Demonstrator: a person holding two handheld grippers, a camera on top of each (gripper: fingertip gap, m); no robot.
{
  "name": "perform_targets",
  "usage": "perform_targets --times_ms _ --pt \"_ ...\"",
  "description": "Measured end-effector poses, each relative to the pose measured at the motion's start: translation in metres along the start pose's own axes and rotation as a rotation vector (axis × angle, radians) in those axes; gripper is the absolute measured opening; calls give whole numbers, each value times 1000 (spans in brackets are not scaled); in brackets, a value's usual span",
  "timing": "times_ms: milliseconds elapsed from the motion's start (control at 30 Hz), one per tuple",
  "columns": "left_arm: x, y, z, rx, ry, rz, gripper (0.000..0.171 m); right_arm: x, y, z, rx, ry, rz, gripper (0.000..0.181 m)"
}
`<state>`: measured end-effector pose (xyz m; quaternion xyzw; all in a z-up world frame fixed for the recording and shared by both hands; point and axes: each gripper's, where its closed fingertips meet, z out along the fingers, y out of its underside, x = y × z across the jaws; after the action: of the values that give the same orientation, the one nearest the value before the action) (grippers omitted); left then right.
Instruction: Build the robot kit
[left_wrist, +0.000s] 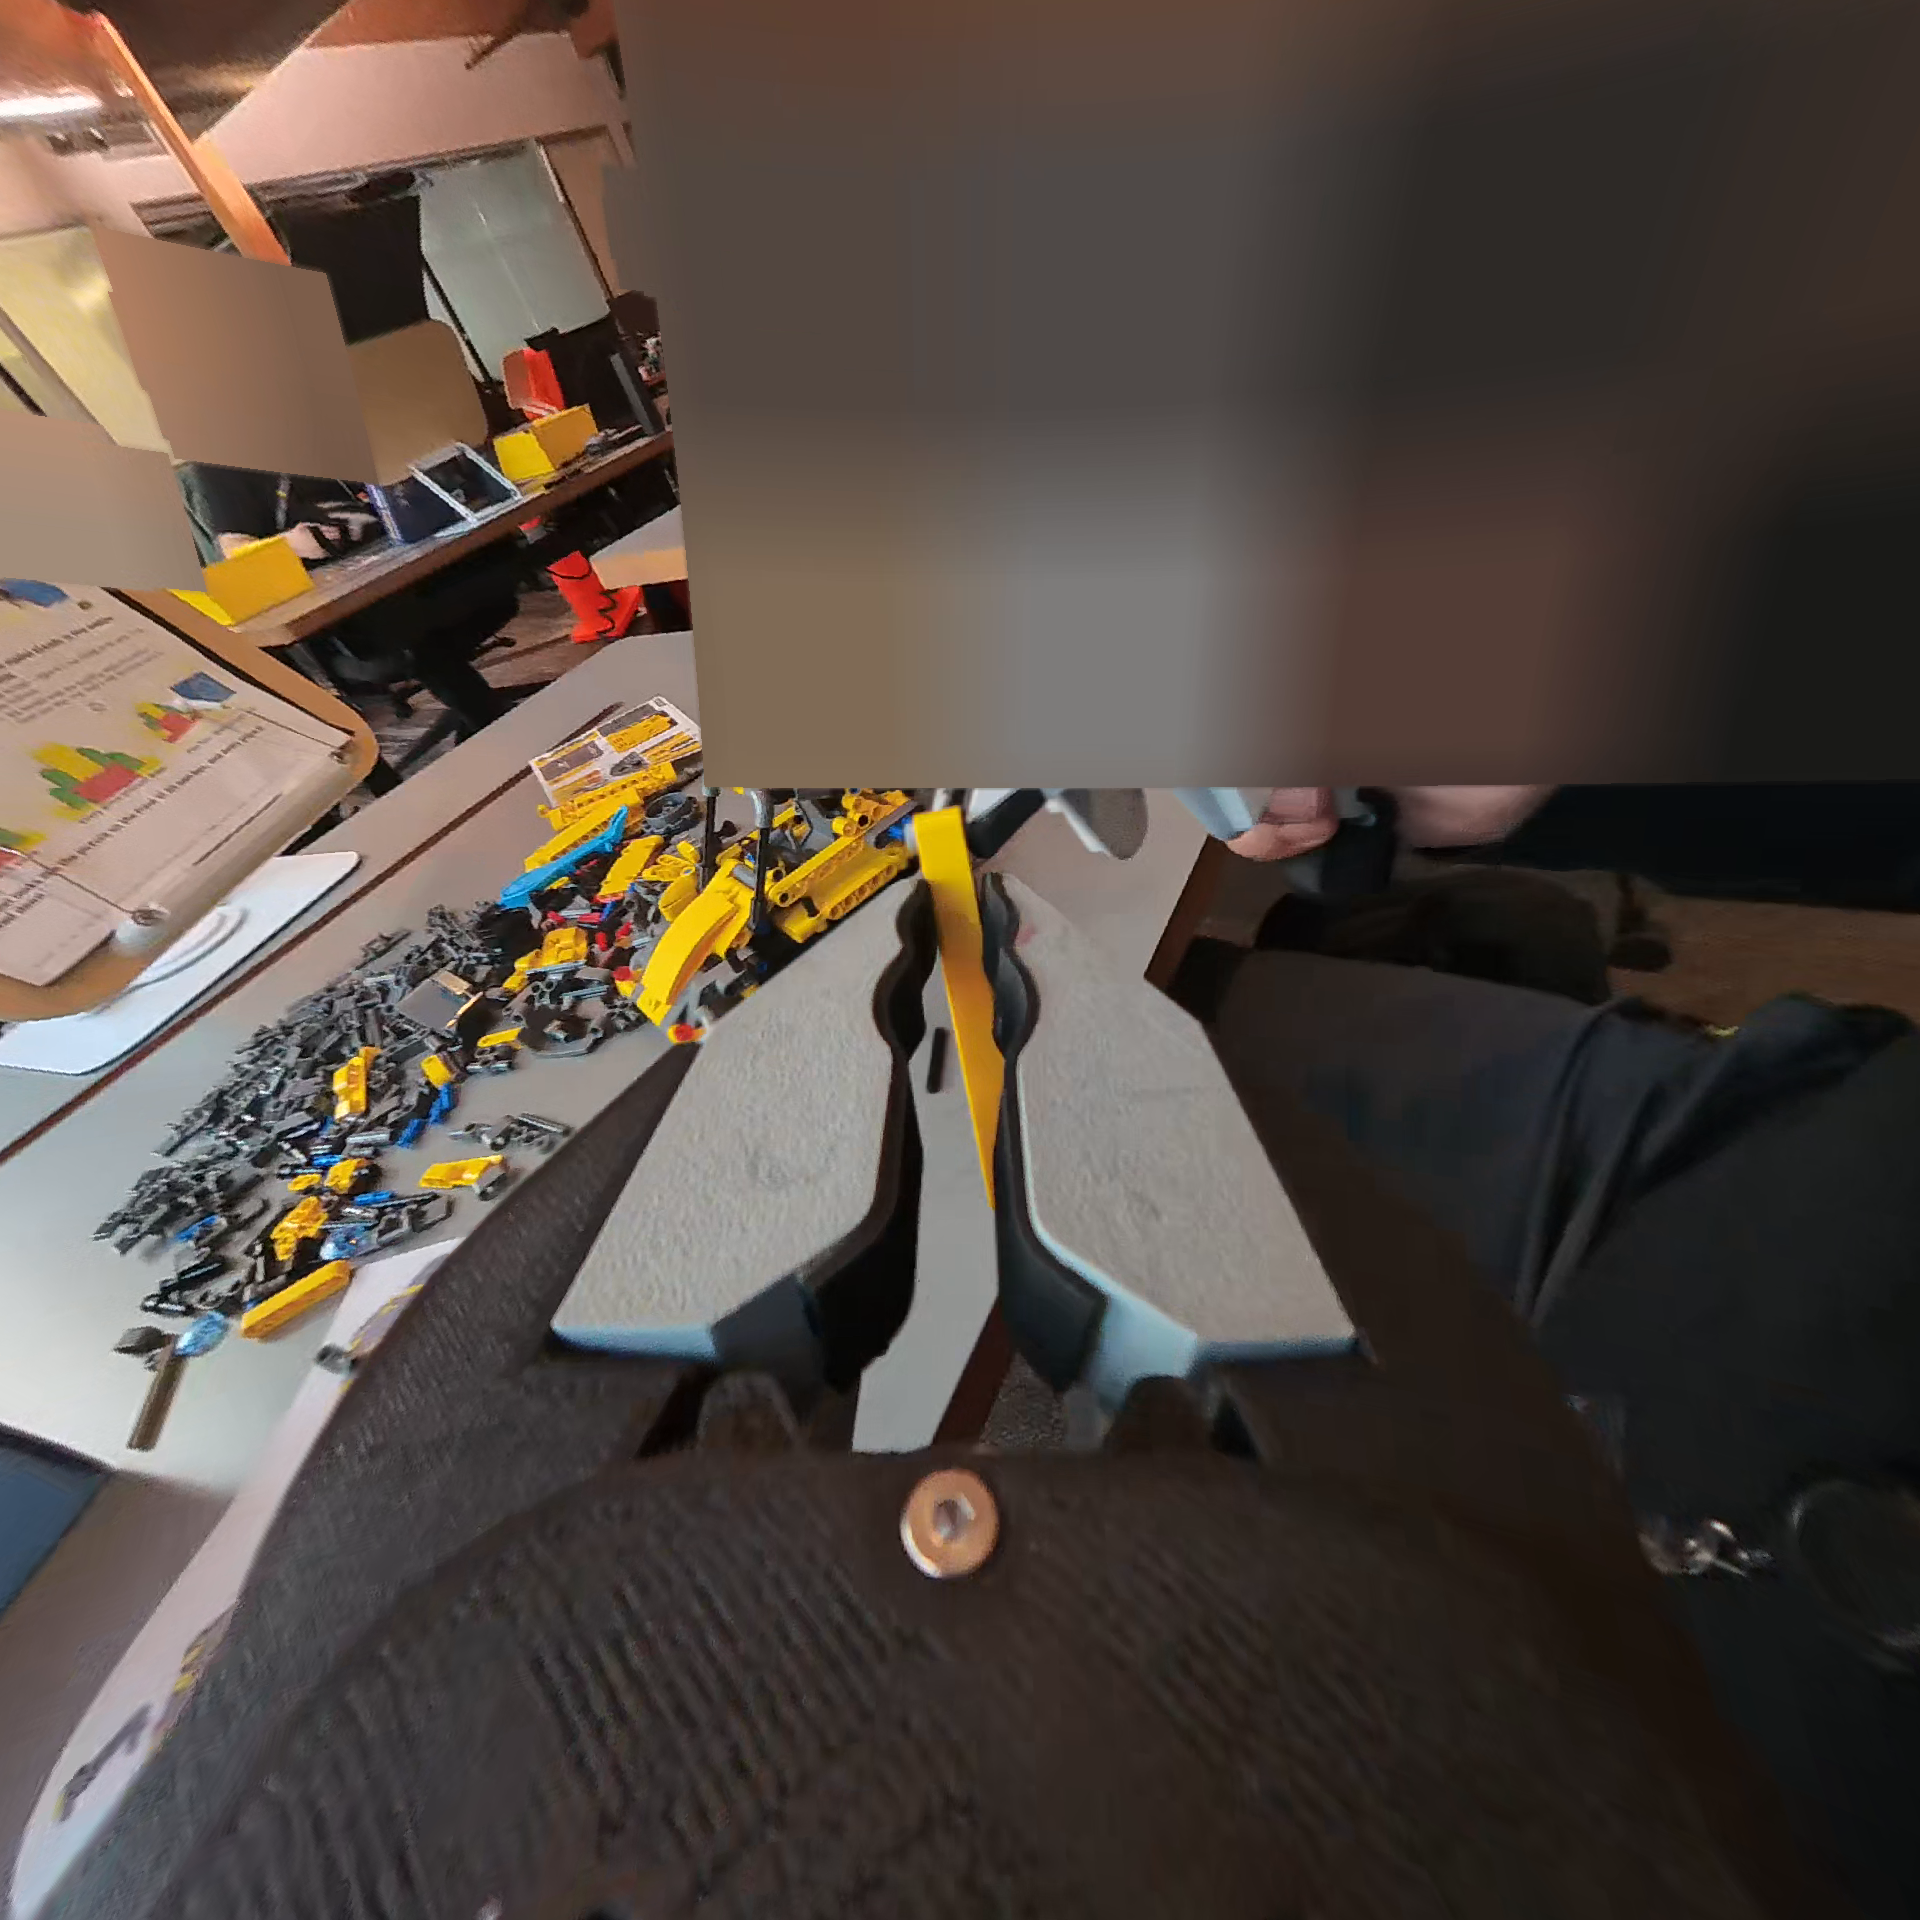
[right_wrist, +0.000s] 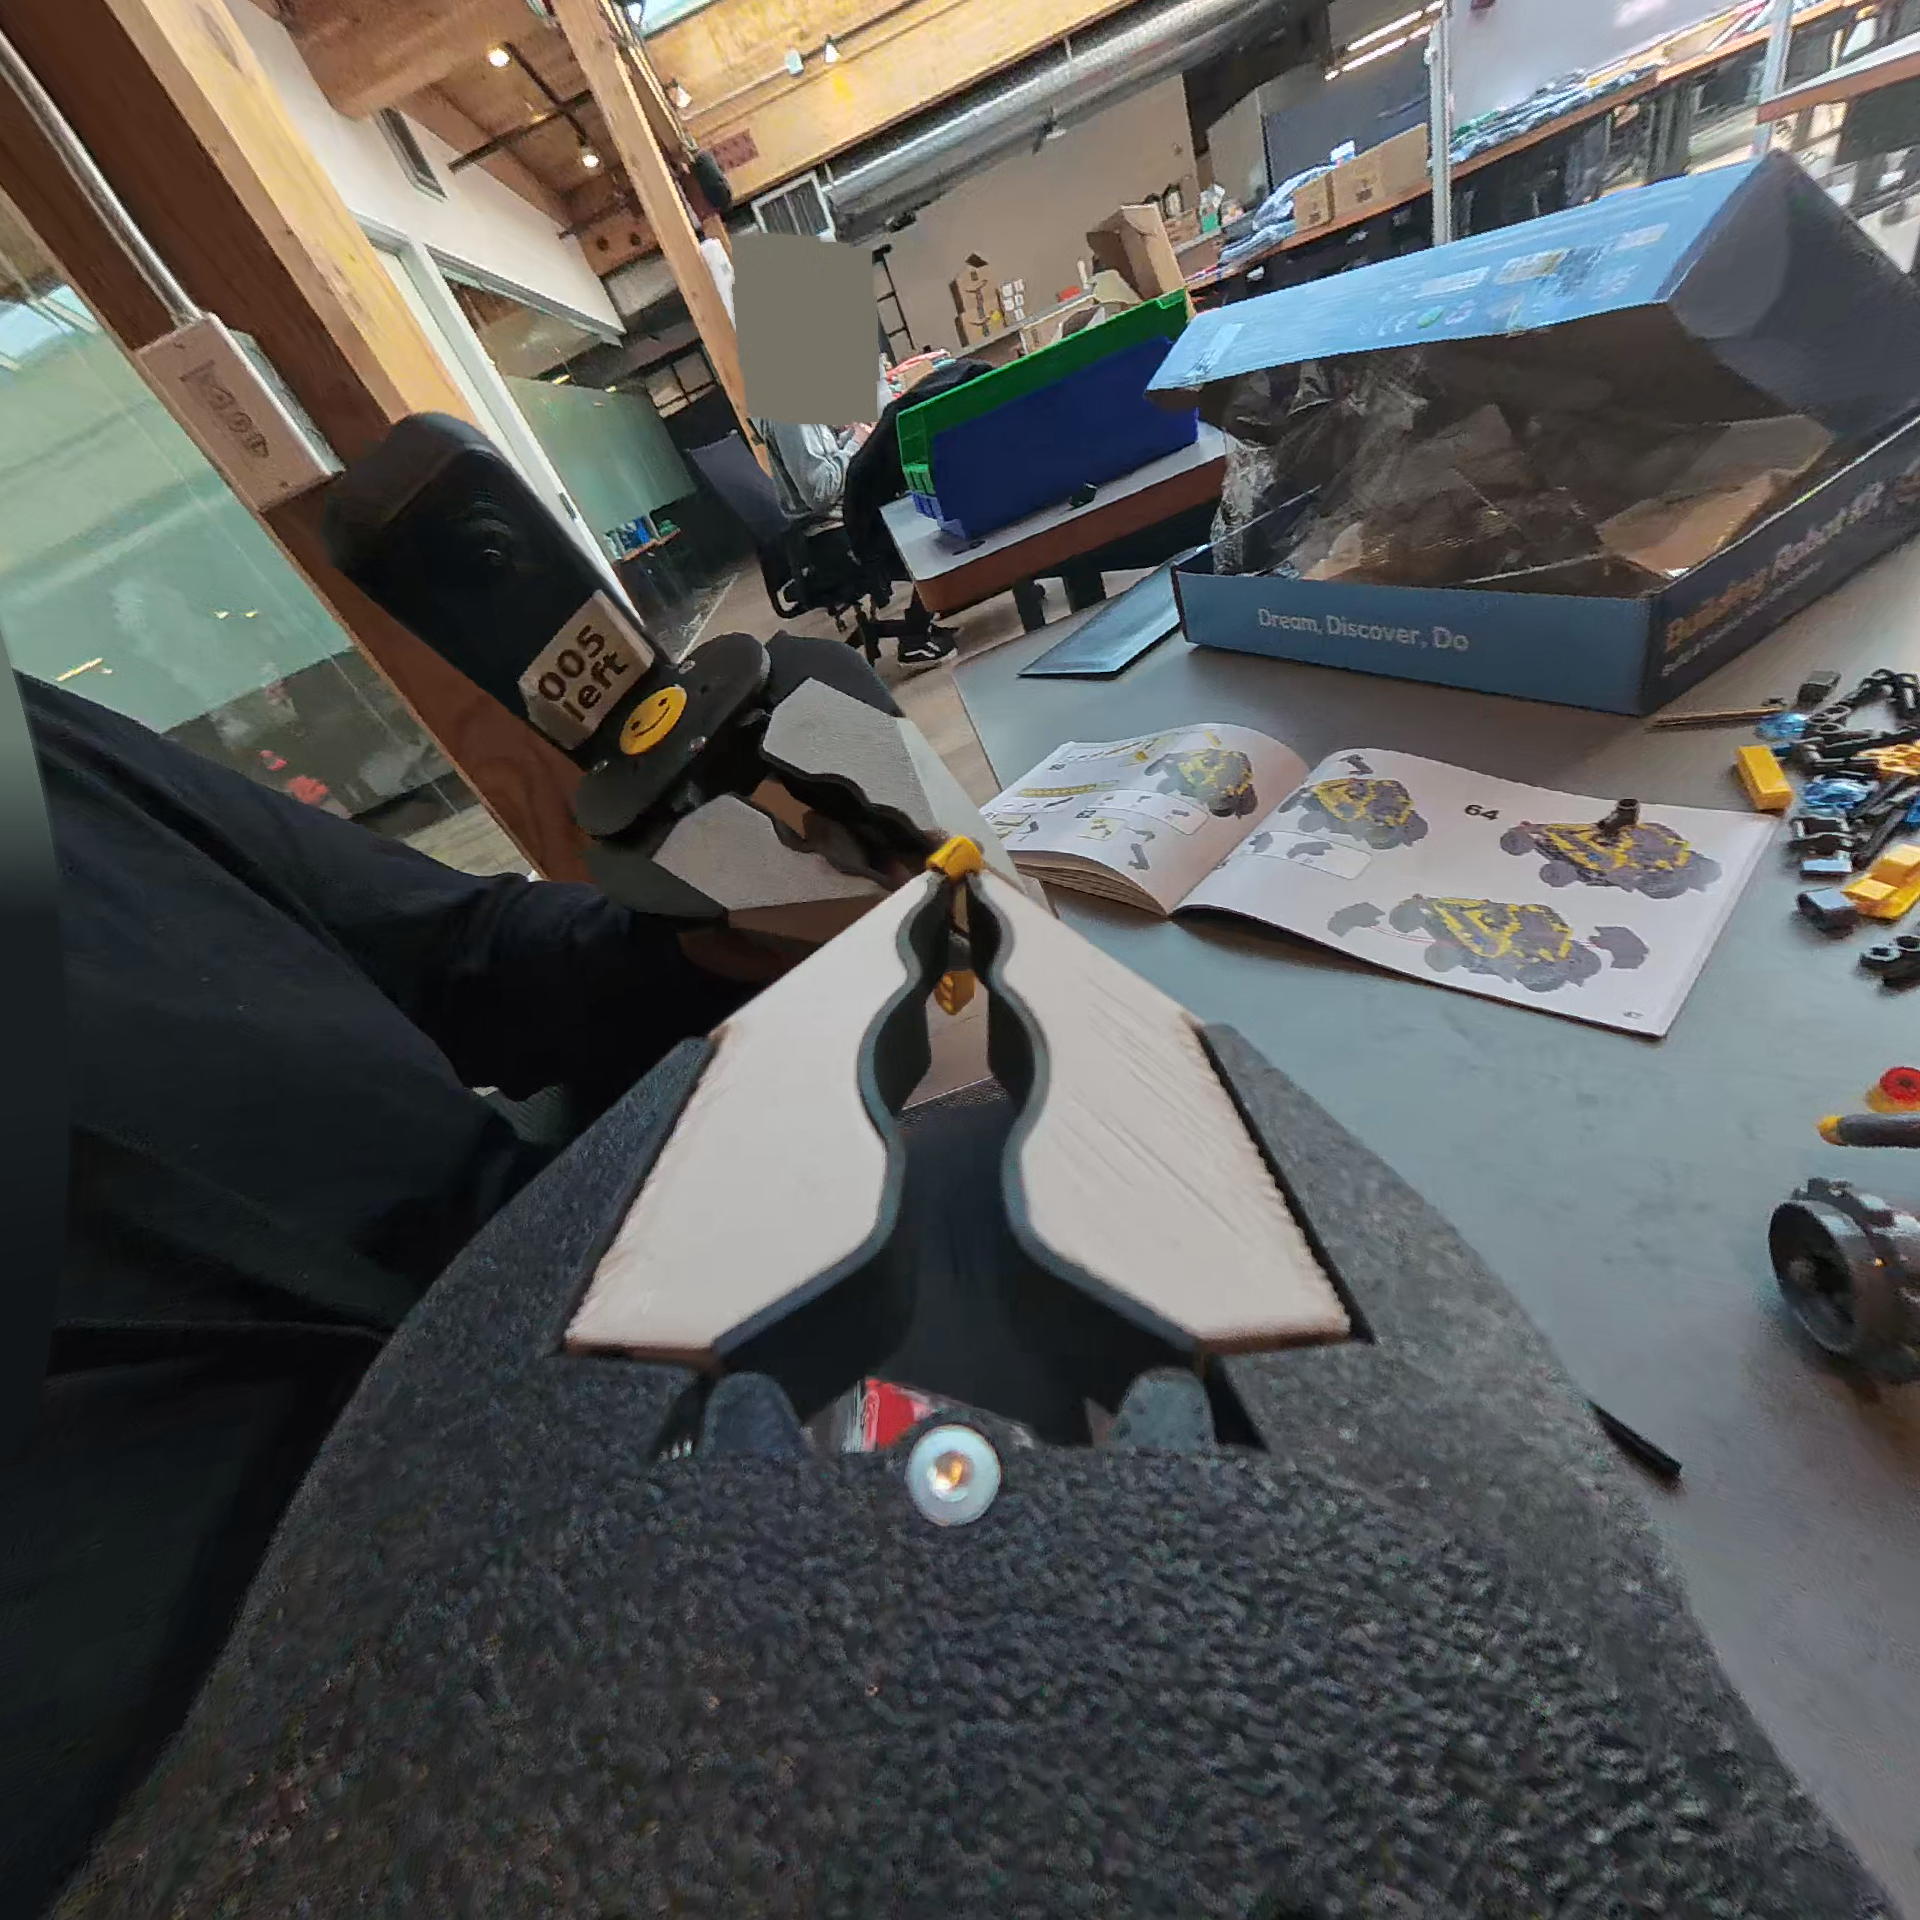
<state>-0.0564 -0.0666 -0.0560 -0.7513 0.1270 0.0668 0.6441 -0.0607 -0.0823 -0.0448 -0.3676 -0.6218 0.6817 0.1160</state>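
A long, flat, smooth yellow beam (left_wrist: 961, 966) runs up the middle of the left wrist view, pinched between the wavy black rubbery inner edges of the left gripper (left_wrist: 954, 904), whose broad faces are pale and felt-like. A short black pin (left_wrist: 938, 1060) sits in the gap just beside the beam.

In the right wrist view, centre frame, the right gripper (right_wrist: 954, 904) is pressed together at its tips on a small yellow piece (right_wrist: 953, 860); its rounded end shows above the tips and another bit lower between the scalloped edges. Whether this is the far end of the beam cannot be told. The left gripper (right_wrist: 821, 800) meets it from the upper left.

Left of centre in the left wrist view, a heap of black, yellow and blue plastic bricks (left_wrist: 416, 1060) covers the grey table (left_wrist: 94, 1340). At right in the right wrist view lie an open instruction booklet (right_wrist: 1351, 862) and a glossy blue cardboard box (right_wrist: 1538, 499) with its lid raised, crumpled clear bags inside.
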Motion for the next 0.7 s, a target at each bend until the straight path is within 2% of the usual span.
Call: perform_targets --times_ms 133,267,700 --pt "-1 4 -1 -24 -46 84 6 -1 1 1 29 -1 -2 1" --pt "-3 11 -1 -79 -57 145 6 7 8 5 7 66 -20 0" --pt "-16 31 5 -146 -177 224 6 25 15 12 71 176 29 0"
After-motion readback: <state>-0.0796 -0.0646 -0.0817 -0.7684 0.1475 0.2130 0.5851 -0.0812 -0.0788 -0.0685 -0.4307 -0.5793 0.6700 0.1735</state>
